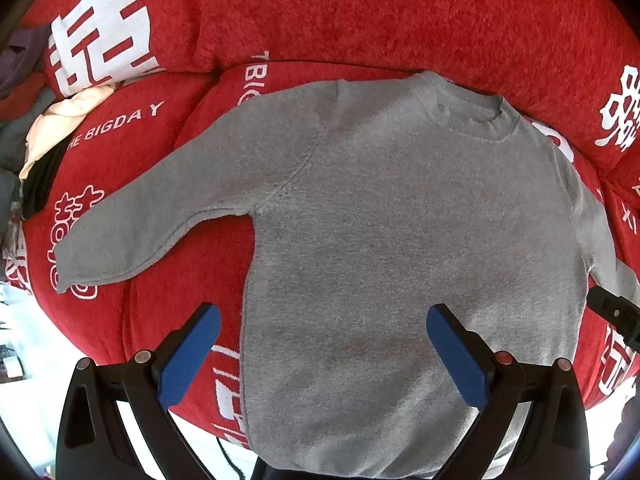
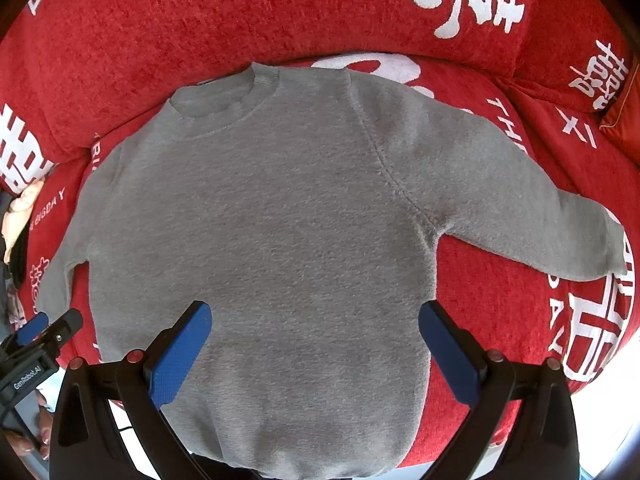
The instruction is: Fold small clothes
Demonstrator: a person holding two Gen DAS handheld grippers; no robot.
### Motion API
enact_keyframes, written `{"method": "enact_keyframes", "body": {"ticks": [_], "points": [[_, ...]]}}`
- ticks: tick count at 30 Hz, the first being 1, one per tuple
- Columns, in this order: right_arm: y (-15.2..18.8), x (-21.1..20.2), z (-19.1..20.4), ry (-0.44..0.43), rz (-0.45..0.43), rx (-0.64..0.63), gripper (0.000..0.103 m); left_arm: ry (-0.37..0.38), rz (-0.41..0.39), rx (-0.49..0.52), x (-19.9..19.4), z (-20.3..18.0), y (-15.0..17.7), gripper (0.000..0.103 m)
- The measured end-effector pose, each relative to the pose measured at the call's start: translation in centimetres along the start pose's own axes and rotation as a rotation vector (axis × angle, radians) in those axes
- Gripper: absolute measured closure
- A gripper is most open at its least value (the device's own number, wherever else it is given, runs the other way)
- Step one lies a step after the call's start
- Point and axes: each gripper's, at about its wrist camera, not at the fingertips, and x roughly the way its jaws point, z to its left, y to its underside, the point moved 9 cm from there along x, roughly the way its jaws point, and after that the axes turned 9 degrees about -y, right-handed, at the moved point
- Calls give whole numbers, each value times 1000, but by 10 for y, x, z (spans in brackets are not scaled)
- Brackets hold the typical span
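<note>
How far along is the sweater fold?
Done: the grey sweater lies flat on the red sofa cover, both sleeves spread out. In hand: nothing; the left gripper and right gripper hover with jaws open. Left: every fold.

left gripper (image 1: 323, 350): jaws spread wide | right gripper (image 2: 315, 346): jaws spread wide

Matt grey knit sweater (image 1: 384, 216), nubbly red sofa cover (image 1: 360, 16)
</note>
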Motion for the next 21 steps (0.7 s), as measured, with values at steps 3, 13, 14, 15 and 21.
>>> {"method": "enact_keyframes", "body": {"ticks": [3,13,14,15,21], "points": [[0,-1,1,4,2,-1,0,7,4,-5,-1,1,1,0],[3,-2,0,41,21,-13,0,4,-17,-12,-2,6,0,0],[3,-2,0,43,22,-14,0,4,-18,-13,-1,6,0,0],[3,-2,0,42,22,-15,0,4,-18,-14,-2,6,0,0],[2,-3,-1,52,3,-22,0,11,-20,-15,-2,9,-1,0]]}}
